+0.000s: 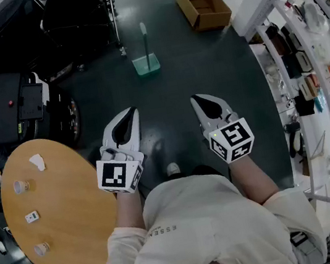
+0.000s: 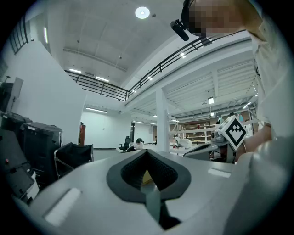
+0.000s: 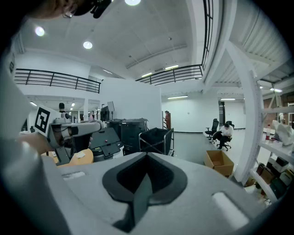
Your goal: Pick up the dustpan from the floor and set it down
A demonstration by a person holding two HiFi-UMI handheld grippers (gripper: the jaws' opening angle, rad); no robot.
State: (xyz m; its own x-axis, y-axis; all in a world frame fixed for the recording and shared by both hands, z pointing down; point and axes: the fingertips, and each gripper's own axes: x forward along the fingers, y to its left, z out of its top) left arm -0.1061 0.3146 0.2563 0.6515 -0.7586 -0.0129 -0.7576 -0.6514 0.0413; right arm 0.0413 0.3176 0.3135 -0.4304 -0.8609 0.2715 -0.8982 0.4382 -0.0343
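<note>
The dustpan (image 1: 147, 63) is pale green with a tall upright handle and stands on the dark floor ahead of me, well beyond both grippers. My left gripper (image 1: 131, 111) and right gripper (image 1: 196, 99) are held side by side in front of my chest, pointing toward it. Both are shut with nothing between the jaws. Seen from the left gripper view, the left gripper (image 2: 147, 153) has its jaws together, and the right gripper (image 3: 147, 155) looks the same in its own view. Neither gripper view shows the dustpan.
An open cardboard box (image 1: 203, 6) lies on the floor at the far right, beside a white pillar. Black carts and equipment (image 1: 23, 70) crowd the left. A round wooden table (image 1: 70, 200) with small items is at my left, shelving (image 1: 323, 83) along the right.
</note>
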